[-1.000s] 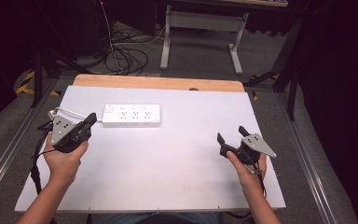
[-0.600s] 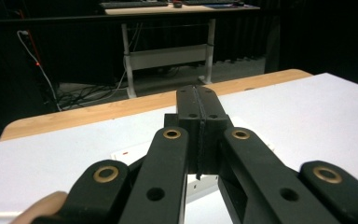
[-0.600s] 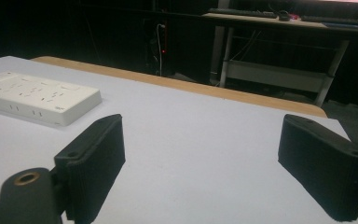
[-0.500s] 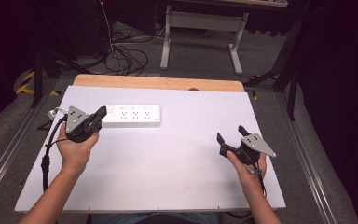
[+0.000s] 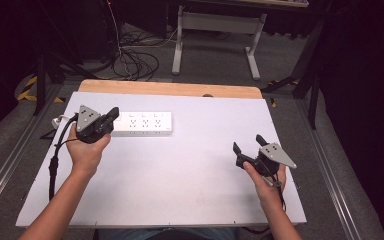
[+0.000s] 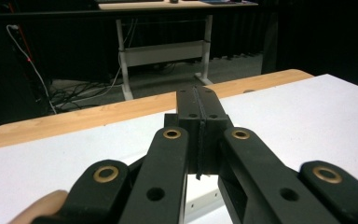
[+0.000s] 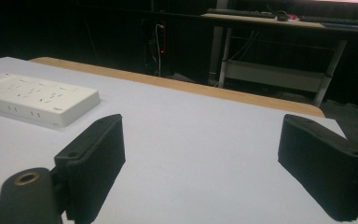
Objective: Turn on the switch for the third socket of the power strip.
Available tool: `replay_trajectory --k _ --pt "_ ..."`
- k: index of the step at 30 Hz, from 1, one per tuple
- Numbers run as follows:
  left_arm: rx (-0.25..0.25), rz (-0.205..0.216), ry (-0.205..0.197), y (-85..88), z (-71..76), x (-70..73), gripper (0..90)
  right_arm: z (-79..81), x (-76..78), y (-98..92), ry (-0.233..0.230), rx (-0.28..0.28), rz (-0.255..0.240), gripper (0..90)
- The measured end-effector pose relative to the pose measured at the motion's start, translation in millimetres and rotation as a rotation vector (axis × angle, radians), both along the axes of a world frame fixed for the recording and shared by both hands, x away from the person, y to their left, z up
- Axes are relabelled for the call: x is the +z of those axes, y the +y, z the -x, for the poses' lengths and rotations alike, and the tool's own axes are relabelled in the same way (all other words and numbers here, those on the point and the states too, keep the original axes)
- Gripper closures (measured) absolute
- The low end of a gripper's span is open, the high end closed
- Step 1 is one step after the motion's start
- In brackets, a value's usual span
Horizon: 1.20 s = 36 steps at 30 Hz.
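Power strip [image 5: 143, 123]: white plastic, flat rectangular. Left claw [image 5: 113, 113] jaws pressed together, empty; right claw [image 5: 247, 145] wide open, empty.

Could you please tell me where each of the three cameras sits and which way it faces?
High view: above the person's side, looking forward and down on the white table; forearms, left hand-held gripper, right hand-held gripper.
Left gripper view: on the left hand-held gripper, looking along its shut jaws.
Right gripper view: on the right hand-held gripper, looking between open jaws across the table.
Shared: the white rectangular plastic power strip shows in high and right gripper views.
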<state>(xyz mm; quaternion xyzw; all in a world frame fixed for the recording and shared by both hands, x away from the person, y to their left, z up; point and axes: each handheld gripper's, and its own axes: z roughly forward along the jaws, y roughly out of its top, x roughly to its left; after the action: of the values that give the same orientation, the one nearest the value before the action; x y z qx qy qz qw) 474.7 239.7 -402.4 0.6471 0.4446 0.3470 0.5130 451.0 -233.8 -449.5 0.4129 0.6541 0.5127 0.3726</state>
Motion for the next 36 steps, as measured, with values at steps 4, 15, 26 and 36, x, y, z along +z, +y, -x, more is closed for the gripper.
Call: replay_trajectory --k 4,15,26,36 --pt "-0.007 -0.01 0.005 -5.2 -6.0 -0.6 90.0 0.4 -0.2 -1.1 0.001 -0.003 -0.003 15.0" --pt "-0.04 -0.042 0.025 -15.4 -21.4 -0.6 90.0 -0.4 -0.5 -1.9 0.007 -0.009 -0.009 14.9" --pt "-0.06 -0.064 0.052 -20.2 -31.0 -1.0 90.0 -1.1 1.2 0.3 -0.005 -0.011 -0.003 15.1" --pt "-0.088 -0.125 0.063 -36.6 -50.1 -6.0 90.0 -2.3 0.5 1.6 -0.002 -0.01 0.009 15.2"
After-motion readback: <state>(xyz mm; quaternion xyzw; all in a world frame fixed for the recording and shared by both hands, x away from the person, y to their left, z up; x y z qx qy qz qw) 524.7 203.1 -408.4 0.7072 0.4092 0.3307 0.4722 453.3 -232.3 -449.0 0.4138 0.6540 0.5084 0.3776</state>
